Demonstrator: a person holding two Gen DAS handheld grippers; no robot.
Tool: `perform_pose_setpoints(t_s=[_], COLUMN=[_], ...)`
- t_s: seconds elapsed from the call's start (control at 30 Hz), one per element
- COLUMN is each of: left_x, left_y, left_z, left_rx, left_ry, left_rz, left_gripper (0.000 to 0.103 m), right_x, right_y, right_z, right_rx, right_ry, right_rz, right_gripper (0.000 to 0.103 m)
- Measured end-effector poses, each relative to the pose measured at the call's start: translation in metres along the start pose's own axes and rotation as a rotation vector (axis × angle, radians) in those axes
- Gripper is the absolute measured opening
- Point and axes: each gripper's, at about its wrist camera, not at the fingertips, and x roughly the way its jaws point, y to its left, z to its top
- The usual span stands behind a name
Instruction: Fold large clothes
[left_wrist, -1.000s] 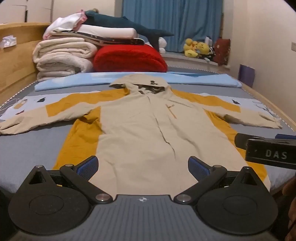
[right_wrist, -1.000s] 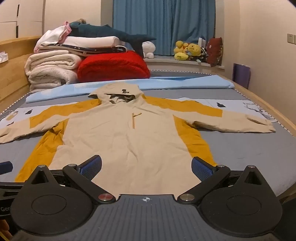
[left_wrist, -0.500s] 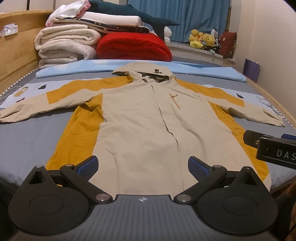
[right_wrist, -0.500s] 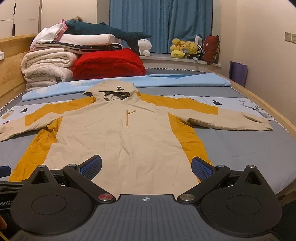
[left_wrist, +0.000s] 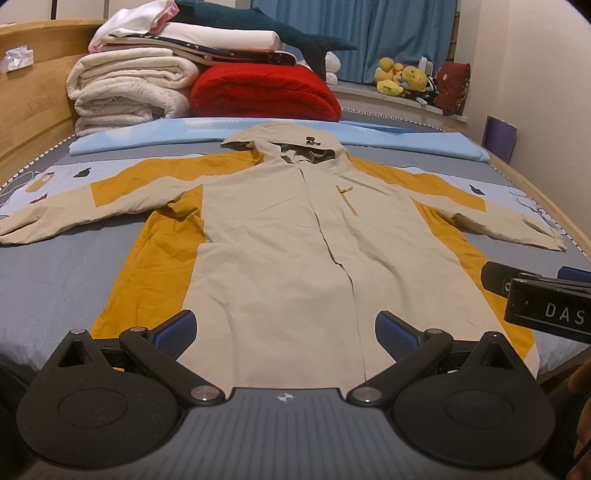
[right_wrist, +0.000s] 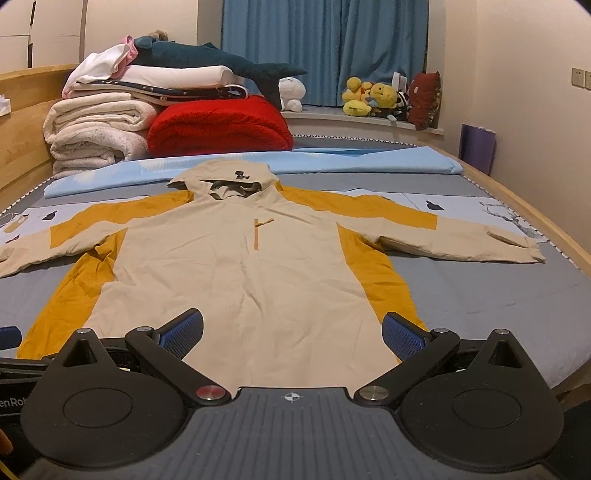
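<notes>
Lying flat on the bed (left_wrist: 48, 295), front up, is one jacket (left_wrist: 280, 236), beige with mustard panels, hood (right_wrist: 225, 177) pointing to the headboard end and hem at the near edge. Two sleeves are stretched out wide, one to each side, the left sleeve (left_wrist: 74, 206) and the right sleeve (right_wrist: 461, 240) both resting on the grey sheet. One short orange zip (right_wrist: 256, 236) sits on the chest.

The left gripper (left_wrist: 284, 328) hovers at the hem, its two blue-padded fingers (left_wrist: 175, 330) spread wide, nothing between them. The right gripper (right_wrist: 291, 332) is beside it, also at the hem, two fingers (right_wrist: 402, 336) spread apart and empty. Its black body shows at the right edge of the left view.

Beyond the hood, one light blue sheet (right_wrist: 369, 162) runs across the bed. Behind that, one red blanket (right_wrist: 221, 125), a stack of white bedding (right_wrist: 92, 125) beside it, and one plush shark (right_wrist: 207, 59) on top. Yellow plush toys (right_wrist: 369, 98) crowd the sill under blue curtains (right_wrist: 325, 44).
</notes>
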Motion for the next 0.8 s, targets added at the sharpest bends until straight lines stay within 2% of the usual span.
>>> perform_pose_setpoints(t_s=[0.6, 0.8], left_x=[0.003, -0.003], left_y=[-0.009, -0.004], left_z=[0.001, 0.0], left_rx=[0.035, 0.024], left_ry=[0.019, -0.012], left_rz=[-0.015, -0.047], left_gripper=[0.103, 0.103], right_x=[-0.001, 0.0], right_y=[0.0, 0.0], right_z=[-0.001, -0.001], right_rx=[0.004, 0.003], right_ry=[-0.006, -0.005], right_rz=[-0.003, -0.002], right_gripper=[0.102, 0.102])
